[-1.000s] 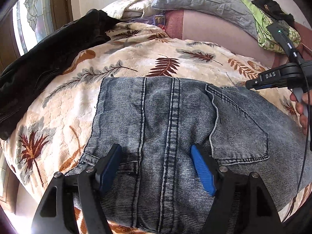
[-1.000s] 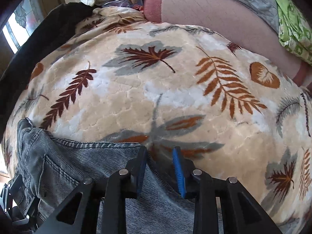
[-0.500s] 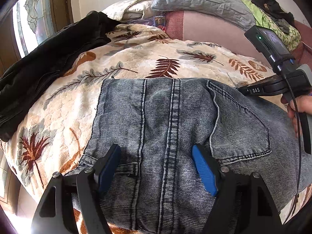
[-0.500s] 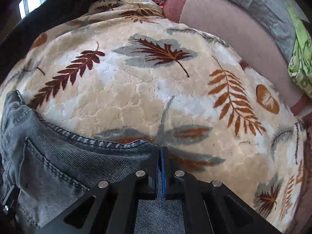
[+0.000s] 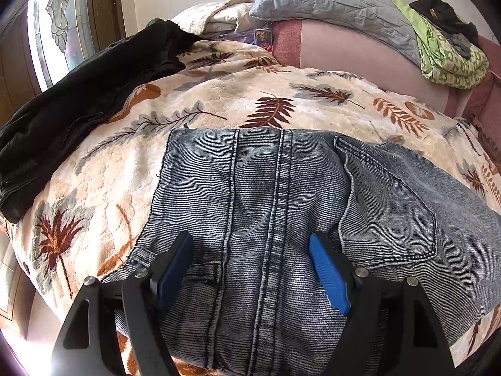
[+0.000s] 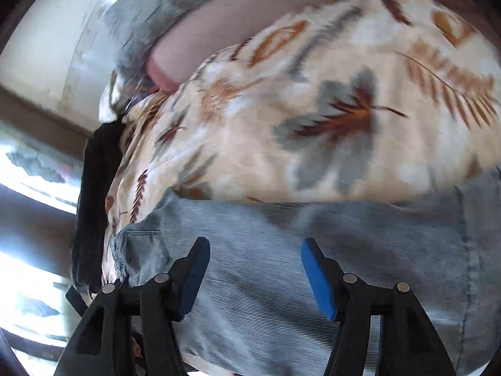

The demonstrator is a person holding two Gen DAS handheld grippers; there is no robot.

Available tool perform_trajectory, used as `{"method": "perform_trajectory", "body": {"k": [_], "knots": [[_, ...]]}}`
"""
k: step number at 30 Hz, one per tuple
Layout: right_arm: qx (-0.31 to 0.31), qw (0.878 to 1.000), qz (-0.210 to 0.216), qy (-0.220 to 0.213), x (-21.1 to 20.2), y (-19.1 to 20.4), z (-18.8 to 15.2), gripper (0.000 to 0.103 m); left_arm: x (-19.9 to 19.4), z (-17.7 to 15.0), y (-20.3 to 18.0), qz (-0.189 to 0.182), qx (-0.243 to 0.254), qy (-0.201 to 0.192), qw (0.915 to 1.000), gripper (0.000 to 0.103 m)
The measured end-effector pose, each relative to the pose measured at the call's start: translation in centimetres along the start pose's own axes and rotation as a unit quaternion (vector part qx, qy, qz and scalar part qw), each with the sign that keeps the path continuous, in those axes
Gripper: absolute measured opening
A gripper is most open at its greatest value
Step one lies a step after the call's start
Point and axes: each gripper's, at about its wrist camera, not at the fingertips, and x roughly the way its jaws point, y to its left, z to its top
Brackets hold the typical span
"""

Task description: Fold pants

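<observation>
Blue-padded left tongs [image 5: 250, 263] spread wide just above the jeans [image 5: 281, 206], nothing pinched, pads either side of the centre seam. Right tongs [image 6: 253, 269] opening over blurred denim, fabric below the pads but not gripped. Faded jeans lying flat on the leaf-print blanket [image 5: 131, 163] covering the bed, back pocket [image 5: 388, 206] to the right. Farther left, black garment [image 5: 75, 106] along the blanket's edge. Beyond, grey pillow [image 5: 328, 0] and green cloth [image 5: 451, 59] against the pink headboard [image 5: 344, 53].
</observation>
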Motion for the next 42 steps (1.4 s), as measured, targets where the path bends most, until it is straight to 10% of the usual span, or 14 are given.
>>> {"method": "perform_trajectory", "body": {"k": [2, 6, 8, 11, 19, 22, 25, 27, 32, 34, 36, 42], "knots": [[0.056, 0.997, 0.047, -0.027, -0.9, -5.3, 0.7, 0.046, 0.0, 0.0, -0.1, 0.005, 0.002, 0.0, 1.0, 0.077], [0.096, 0.985, 0.113, -0.089, -5.5, -8.3, 0.2, 0.053, -1.5, 0.5, 0.0, 0.014, -0.008, -0.016, 0.9997, 0.077], [0.071, 0.982, 0.151, -0.086, -5.8, -8.2, 0.4, 0.062, -3.2, 0.7, -0.4, 0.023, -0.012, -0.036, 0.999, 0.077], [0.092, 0.991, 0.078, -0.062, -3.4, -10.5, 1.2, 0.055, -5.6, 0.9, -2.5, -0.009, 0.001, -0.047, 0.9989, 0.077], [0.074, 0.977, 0.197, -0.038, -5.4, -8.1, 1.4, 0.058, -7.6, -0.2, -12.6, -0.064, 0.105, -0.036, 0.9918, 0.077], [0.052, 0.99, 0.124, -0.036, -3.0, -7.9, 2.1, 0.062, -6.5, -1.0, -16.7, -0.105, 0.139, -0.004, 0.9847, 0.077], [0.127, 0.984, 0.124, -0.032, -2.7, -10.3, 2.1, 0.042, -3.3, -3.1, -19.7, -0.083, 0.18, 0.072, 0.9775, 0.077], [0.095, 0.99, 0.093, -0.046, -4.4, -8.6, 2.2, 0.048, -3.3, -3.7, -19.8, -0.074, 0.183, 0.049, 0.9791, 0.08], [0.049, 0.98, 0.192, -0.002, -2.6, -4.7, 2.9, 0.067, -3.1, -3.6, -19.4, -0.09, 0.189, 0.06, 0.9761, 0.08], [0.058, 0.992, 0.108, 0.015, 0.5, -5.6, 3.2, 0.065, -3.2, -3.8, -19.4, -0.093, 0.193, 0.053, 0.9754, 0.08], [0.13, 0.983, 0.13, -0.007, 0.4, -7.8, 3.1, 0.043, -3.3, -4.1, -19.2, -0.096, 0.194, 0.043, 0.9753, 0.081], [0.099, 0.99, 0.093, -0.045, -1.9, -7.8, 2.6, 0.061, -3.4, -4.2, -19.0, -0.103, 0.187, 0.033, 0.9763, 0.081]]}}
